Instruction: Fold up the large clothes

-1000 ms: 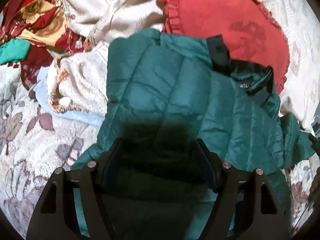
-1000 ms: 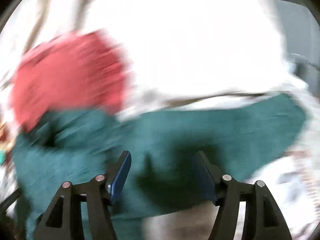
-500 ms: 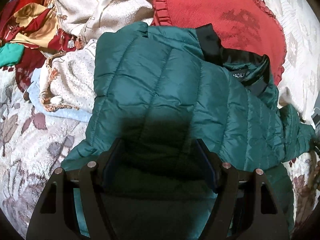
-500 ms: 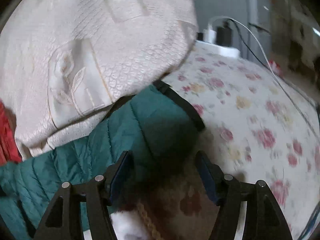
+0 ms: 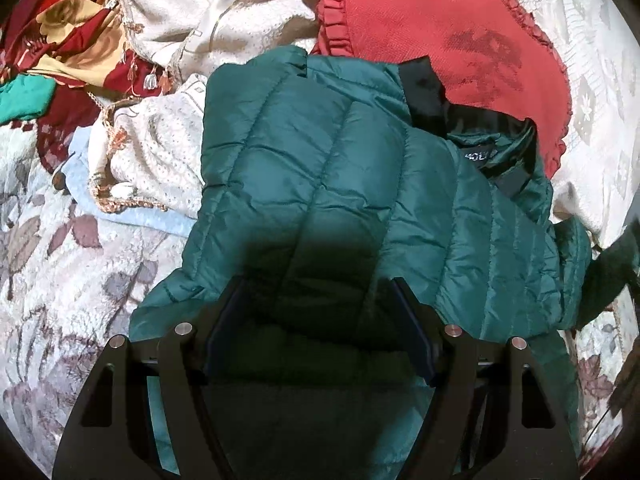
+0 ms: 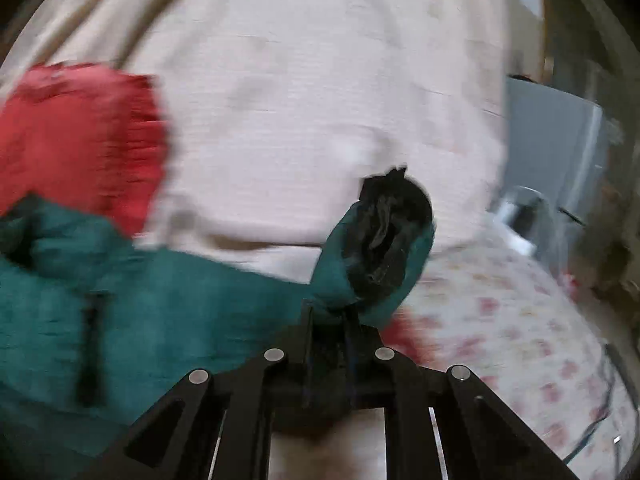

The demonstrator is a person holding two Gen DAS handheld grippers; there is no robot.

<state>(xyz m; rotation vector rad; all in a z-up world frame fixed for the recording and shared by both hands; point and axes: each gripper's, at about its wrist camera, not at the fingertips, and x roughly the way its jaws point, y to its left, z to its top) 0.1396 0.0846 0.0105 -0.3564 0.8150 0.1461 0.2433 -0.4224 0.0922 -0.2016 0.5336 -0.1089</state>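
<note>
While clamped in right hand-held gripper [image 6: 328, 316]: jacket sleeve [image 6: 376, 248].

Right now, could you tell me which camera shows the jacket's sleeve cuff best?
The right wrist view: the sleeve cuff, black-lined, sticks up just beyond the shut right tongs. The left wrist view shows mainly the quilted body, not the cuff opening.

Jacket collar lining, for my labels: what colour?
Black, against the green jacket; the left wrist view shows the collar lining best.

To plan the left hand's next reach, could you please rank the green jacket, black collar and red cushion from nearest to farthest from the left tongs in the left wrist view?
1. Green jacket: directly under the open left tongs.
2. Black collar: farther ahead, to the right.
3. Red cushion: farthest, beyond the collar at upper right.
</note>
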